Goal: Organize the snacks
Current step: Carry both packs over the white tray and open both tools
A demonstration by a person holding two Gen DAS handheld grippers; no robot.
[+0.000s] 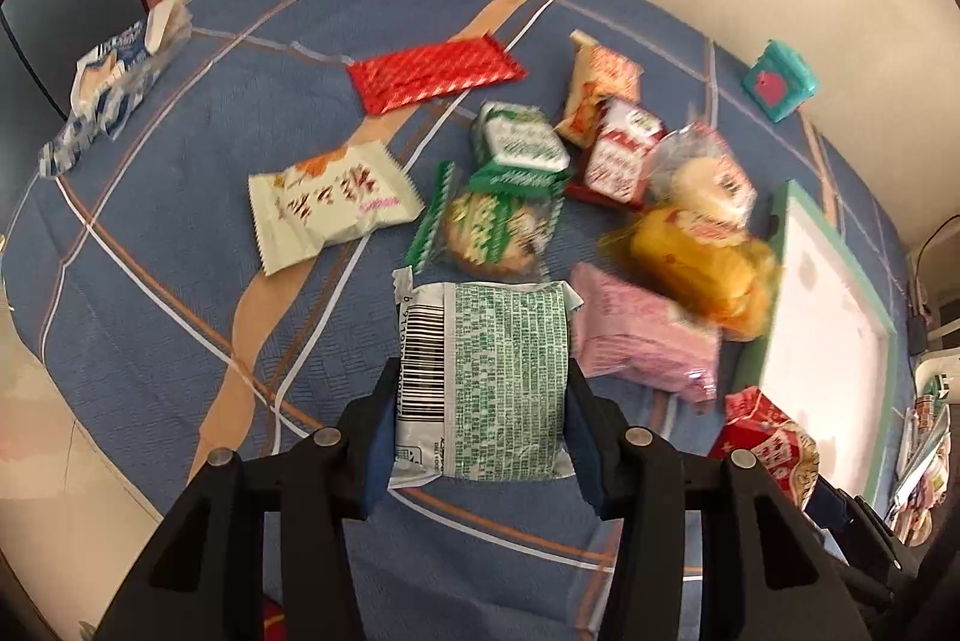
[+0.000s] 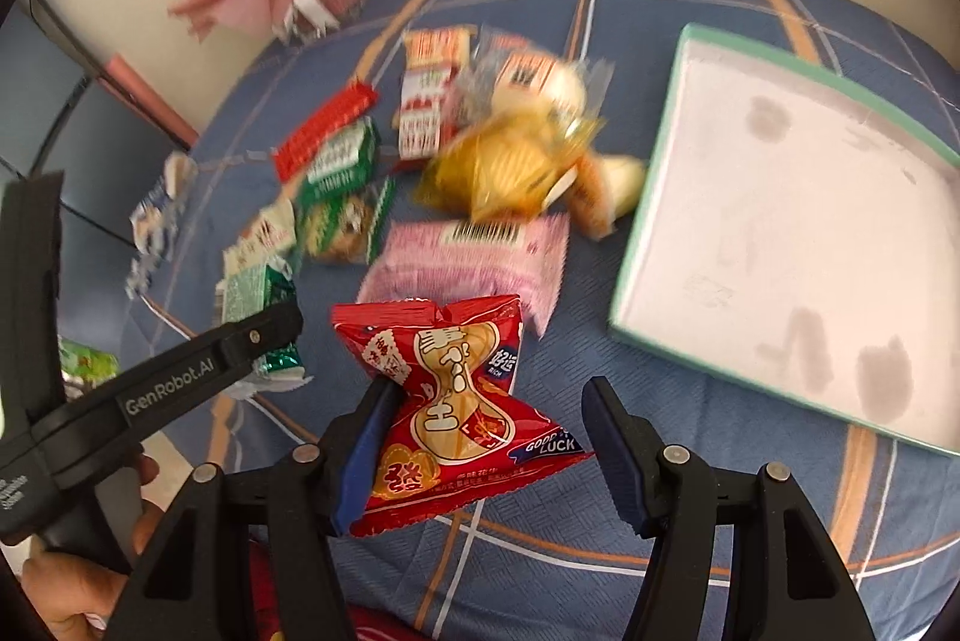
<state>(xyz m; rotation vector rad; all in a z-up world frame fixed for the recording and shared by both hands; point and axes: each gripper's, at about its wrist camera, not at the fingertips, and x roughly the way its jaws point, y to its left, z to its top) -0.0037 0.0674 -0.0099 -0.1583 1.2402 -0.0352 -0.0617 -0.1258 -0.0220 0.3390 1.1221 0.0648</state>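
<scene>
Left gripper (image 1: 480,431): clamped on a green packet (image 1: 480,377), pads pressing both long edges, lower centre of the left view.

Right gripper (image 2: 489,452): red packet (image 2: 453,407) between the jaws, lower centre of the right view. The left pad bites the pinched waist; the right pad appears to stand off the foil, so I cannot tell how firm this hold is.

Tray (image 2: 654,197): green-rimmed, white floor, empty, at the right of the right view. Likely destination.

Loose snacks on the blue counter (image 2: 690,461): pink packet (image 2: 474,257) just above the red one; yellow packet (image 2: 510,167) and others piled at centre; red bar (image 1: 432,71) and white packet (image 1: 327,212) left of centre in the left view.

Risks:
- Red packet may slip or swivel out, being held off-centre by one pinched fold.
- Green packet's slick film may slide if the clamp eases.
- Two grippers close together may collide over the tray.
- Either packet could land on the rim and tip out.
</scene>
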